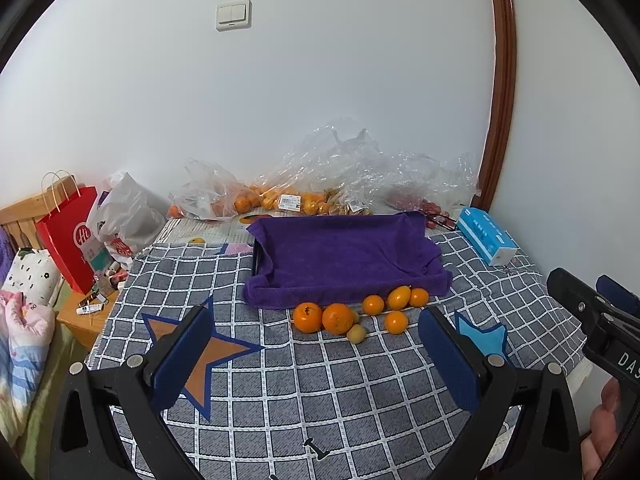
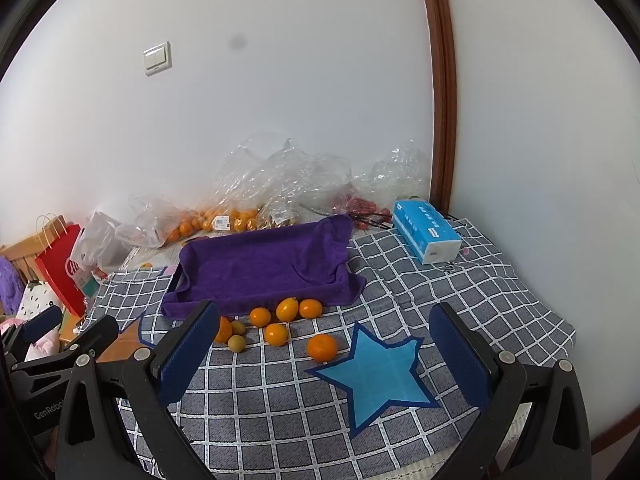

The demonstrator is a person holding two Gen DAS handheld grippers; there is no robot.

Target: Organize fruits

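- The left gripper is held with its jaws spread wide and empty above the checked cloth.
- The right gripper is likewise spread and empty (nothing is touched by either pair of pads).
- The loose fruits are found ahead of both grippers, on the cloth just in front of the purple towel.
- One orange is seen near the blue star.
- The purple towel is draped over a tray.
- Bagged fruit is stored against the wall, behind the tray.
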